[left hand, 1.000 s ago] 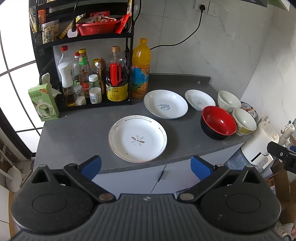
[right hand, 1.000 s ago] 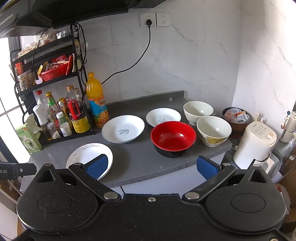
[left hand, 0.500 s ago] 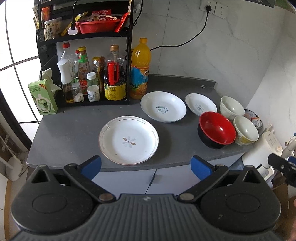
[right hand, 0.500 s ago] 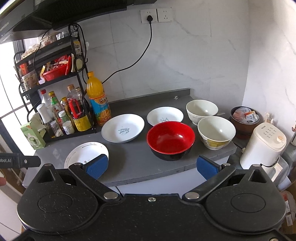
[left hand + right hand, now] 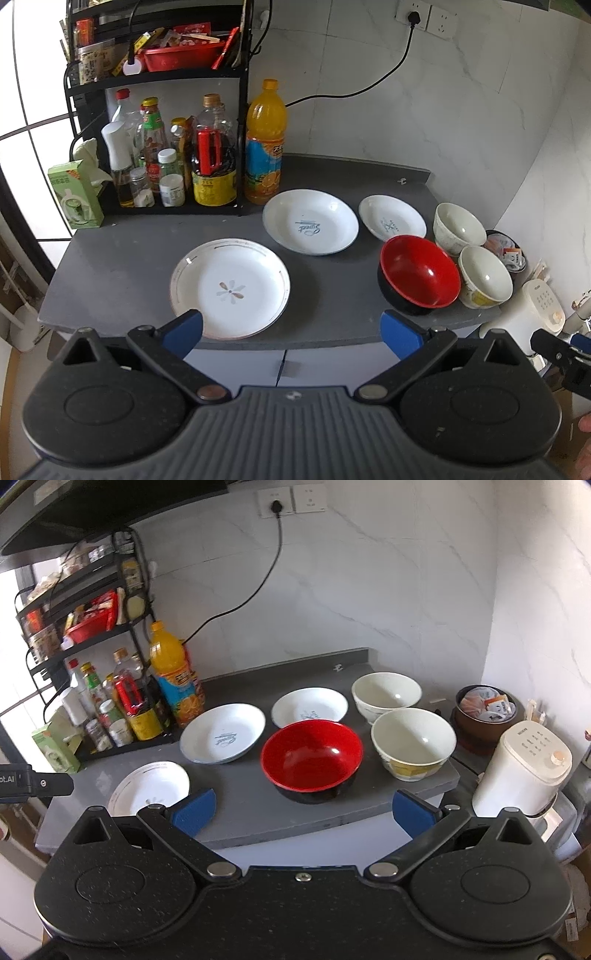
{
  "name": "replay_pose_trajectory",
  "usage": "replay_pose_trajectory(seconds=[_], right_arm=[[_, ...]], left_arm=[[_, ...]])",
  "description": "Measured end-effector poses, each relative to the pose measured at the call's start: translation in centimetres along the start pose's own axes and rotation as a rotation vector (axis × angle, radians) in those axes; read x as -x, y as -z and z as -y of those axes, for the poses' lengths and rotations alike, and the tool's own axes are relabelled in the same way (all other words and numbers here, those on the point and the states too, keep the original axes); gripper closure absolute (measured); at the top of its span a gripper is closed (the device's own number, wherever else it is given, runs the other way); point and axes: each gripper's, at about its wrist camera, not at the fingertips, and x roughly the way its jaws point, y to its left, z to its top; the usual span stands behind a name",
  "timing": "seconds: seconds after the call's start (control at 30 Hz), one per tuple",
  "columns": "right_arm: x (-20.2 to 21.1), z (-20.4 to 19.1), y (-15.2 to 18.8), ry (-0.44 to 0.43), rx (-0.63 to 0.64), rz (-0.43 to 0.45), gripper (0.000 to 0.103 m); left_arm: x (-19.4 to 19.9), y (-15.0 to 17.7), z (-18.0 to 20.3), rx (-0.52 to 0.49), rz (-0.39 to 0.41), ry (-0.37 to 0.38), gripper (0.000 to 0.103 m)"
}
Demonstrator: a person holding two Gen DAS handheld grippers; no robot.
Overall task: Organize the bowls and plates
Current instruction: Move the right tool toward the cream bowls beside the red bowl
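On the grey counter lie three white plates: a flower plate at the front, a larger plate with blue script behind it, and a small plate to the right. A red bowl with a black outside stands beside two cream bowls. My left gripper hovers open in front of the counter edge, empty. My right gripper is open and empty too, before the red bowl.
A black rack with sauce bottles and an orange juice bottle stand at the back left, with a green tissue box beside them. Right of the counter sit a white kettle and a brown pot of packets. A cable hangs from the wall socket.
Both grippers have moved a little nearer the counter and shifted; the dishes have not moved. Both stay open.
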Motion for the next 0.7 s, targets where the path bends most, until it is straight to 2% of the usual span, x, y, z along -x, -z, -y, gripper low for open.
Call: replay_pose_trajectory(seconds=[0.2, 0.37, 0.47, 0.53, 0.7], right_arm=[[-2.1, 0.6, -0.4, 0.037, -0.035, 0.004, 0.000], [-4.7, 0.7, -1.0, 0.070, -0.090, 0.025, 0.010], [-5.9, 0.9, -1.0, 0.095, -0.128, 0.039, 0.011], [-6.9, 0.9, -1.1, 0.141, -0.146, 0.039, 0.014], [-9.0, 1.5, -1.2, 0.198, -0.214, 0.017, 0.018]], left_arm=[[-3.0, -1.7, 0.6, -0.015, 0.004, 0.021, 0.003], [-6.5, -3.6, 1.0, -0.054, -0.003, 0.069, 0.004], [-8.7, -4.7, 1.3, -0.088, -0.006, 0.103, 0.006], [-10.0, -5.4, 1.5, -0.116, -0.005, 0.114, 0.008], [-12.4, -6.8, 2.2, -0.164, -0.011, 0.159, 0.009]])
